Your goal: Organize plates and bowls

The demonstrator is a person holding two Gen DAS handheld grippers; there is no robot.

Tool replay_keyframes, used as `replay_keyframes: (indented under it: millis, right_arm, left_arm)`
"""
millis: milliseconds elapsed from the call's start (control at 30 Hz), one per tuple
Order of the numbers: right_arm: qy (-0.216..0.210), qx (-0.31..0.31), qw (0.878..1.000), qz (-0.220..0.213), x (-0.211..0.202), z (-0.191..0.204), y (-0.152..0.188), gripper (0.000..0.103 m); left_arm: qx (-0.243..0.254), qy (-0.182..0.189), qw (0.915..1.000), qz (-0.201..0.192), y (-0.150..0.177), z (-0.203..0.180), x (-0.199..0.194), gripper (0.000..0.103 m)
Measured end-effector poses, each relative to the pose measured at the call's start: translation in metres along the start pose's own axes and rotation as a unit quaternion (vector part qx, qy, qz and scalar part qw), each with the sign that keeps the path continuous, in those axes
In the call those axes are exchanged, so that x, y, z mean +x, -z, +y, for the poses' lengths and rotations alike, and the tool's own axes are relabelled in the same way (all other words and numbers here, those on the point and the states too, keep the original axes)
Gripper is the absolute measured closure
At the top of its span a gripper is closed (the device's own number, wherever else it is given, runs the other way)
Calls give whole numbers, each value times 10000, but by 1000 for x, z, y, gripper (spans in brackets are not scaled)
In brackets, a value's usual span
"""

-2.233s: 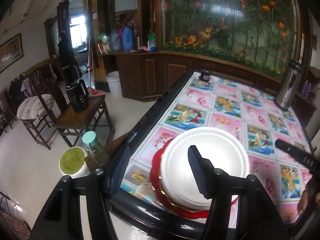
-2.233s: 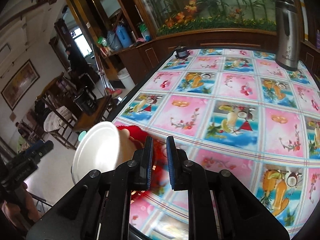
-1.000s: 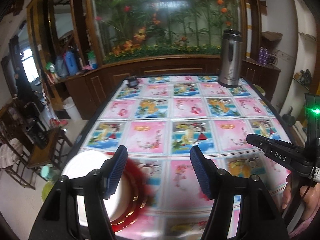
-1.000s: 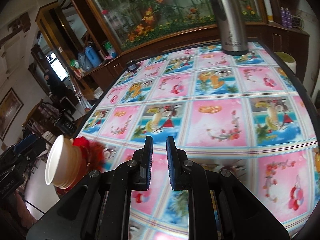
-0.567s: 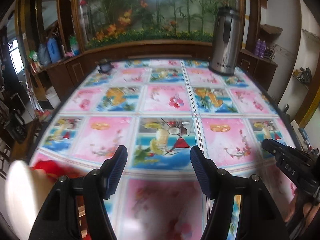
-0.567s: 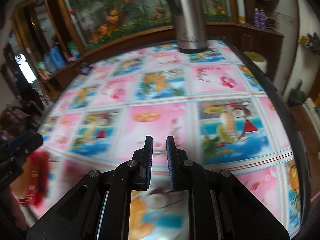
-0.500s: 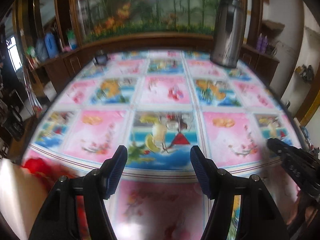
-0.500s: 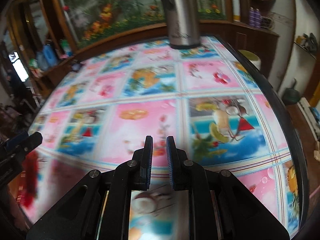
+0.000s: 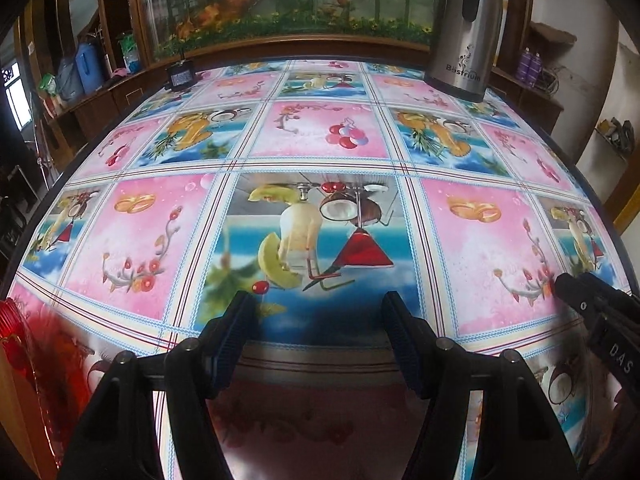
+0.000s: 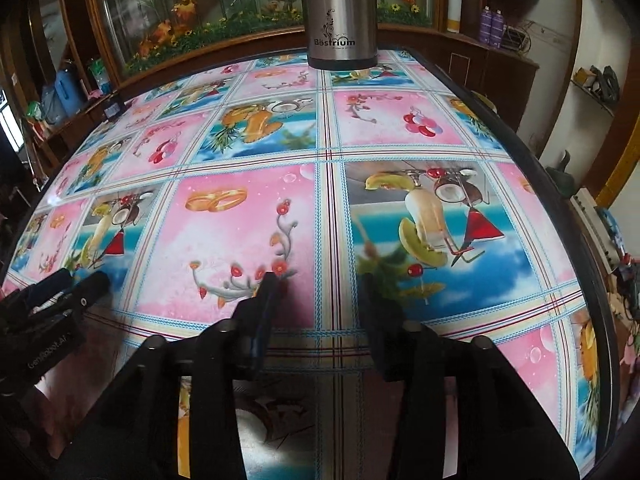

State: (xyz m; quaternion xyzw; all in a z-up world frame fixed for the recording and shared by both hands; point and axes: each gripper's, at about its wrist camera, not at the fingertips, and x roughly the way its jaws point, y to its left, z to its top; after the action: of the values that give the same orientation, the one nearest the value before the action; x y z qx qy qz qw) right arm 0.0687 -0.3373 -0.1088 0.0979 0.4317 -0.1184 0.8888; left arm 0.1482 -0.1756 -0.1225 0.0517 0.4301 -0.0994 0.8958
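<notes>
A red plate (image 9: 24, 332) shows at the far left edge of the left wrist view, with a pale blurred bowl shape (image 9: 16, 420) against it; most of both is cut off. My left gripper (image 9: 316, 312) hangs low over the patterned tablecloth (image 9: 320, 132), open and widening a little, with nothing between its fingers. My right gripper (image 10: 320, 292) is also low over the cloth, its jaws opening and empty. Each gripper appears in the other's view: the right gripper (image 9: 592, 300) at the right, the left gripper (image 10: 60, 292) at the left. No plate or bowl is in the right wrist view.
A tall steel thermos (image 10: 340, 12) stands at the table's far end, and it also shows as the thermos (image 9: 464, 40) in the left wrist view. A small black object (image 9: 180, 74) sits at the far left corner. The table's dark rim (image 10: 560, 200) runs down the right side.
Both views swung right across the table and dropped lower. The bowl and red plate slid to the left view's edge and left the right view. The right gripper's shut jaws have parted.
</notes>
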Motion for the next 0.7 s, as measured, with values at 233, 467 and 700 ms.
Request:
replay_keyframes:
  millis: [233, 467, 700]
  right_arm:
    - [290, -27, 9995, 132, 5, 1, 0, 21]
    - [503, 17, 9983, 292, 9, 0, 1, 1]
    - [511, 17, 9982, 300, 9, 0, 2, 1]
  left_arm:
    - [38, 83, 9999, 67, -1, 0, 5, 20]
    - [17, 46, 9997, 225, -2, 2, 11, 0]
    - [22, 49, 9997, 228, -2, 2, 10, 0]
